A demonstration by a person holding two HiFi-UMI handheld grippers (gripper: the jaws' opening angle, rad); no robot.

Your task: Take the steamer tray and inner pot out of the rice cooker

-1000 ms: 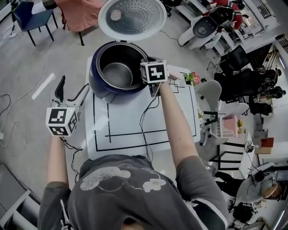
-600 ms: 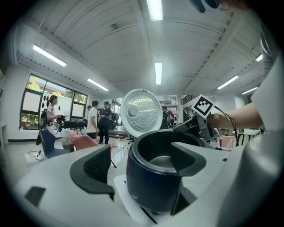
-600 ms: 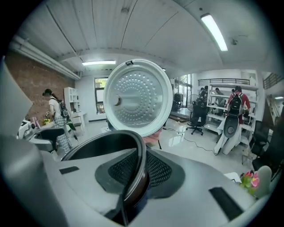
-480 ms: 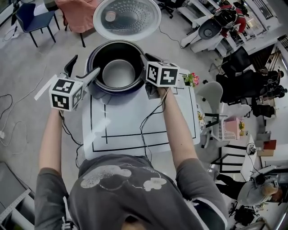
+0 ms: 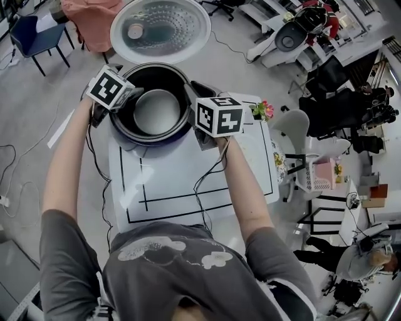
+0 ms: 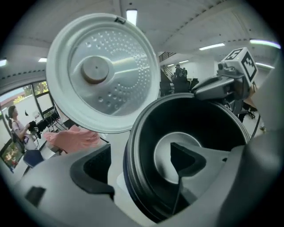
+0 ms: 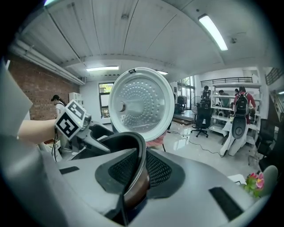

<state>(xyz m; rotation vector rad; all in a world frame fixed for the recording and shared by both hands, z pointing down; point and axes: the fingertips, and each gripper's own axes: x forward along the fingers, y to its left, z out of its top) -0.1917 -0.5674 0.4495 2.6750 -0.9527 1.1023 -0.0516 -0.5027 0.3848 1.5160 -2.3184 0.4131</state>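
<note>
The dark blue rice cooker (image 5: pixel 135 139) stands at the table's far edge with its round lid (image 5: pixel 160 28) swung open. The inner pot (image 5: pixel 156 111) sits in it, shiny bottom showing. My right gripper (image 5: pixel 193 94) is shut on the pot's right rim; in the right gripper view the dark rim (image 7: pixel 141 146) runs between the pads of that gripper (image 7: pixel 135 177). My left gripper (image 5: pixel 128 97) is at the left rim. In the left gripper view it (image 6: pixel 137 166) stands open, one pad outside the cooker wall and one inside the pot (image 6: pixel 177 142), without pressing.
The white table (image 5: pixel 188 169) has black lines marked on it and a small flower pot (image 5: pixel 263 111) at its right edge. Cables trail over it. A white chair (image 5: pixel 294 135) stands to the right, and a blue chair (image 5: pixel 31 31) and pink cloth (image 5: pixel 88 19) lie beyond.
My left gripper has swung from beside the table's left edge up to the cooker's left rim. The right gripper has stayed on the right rim and risen a little.
</note>
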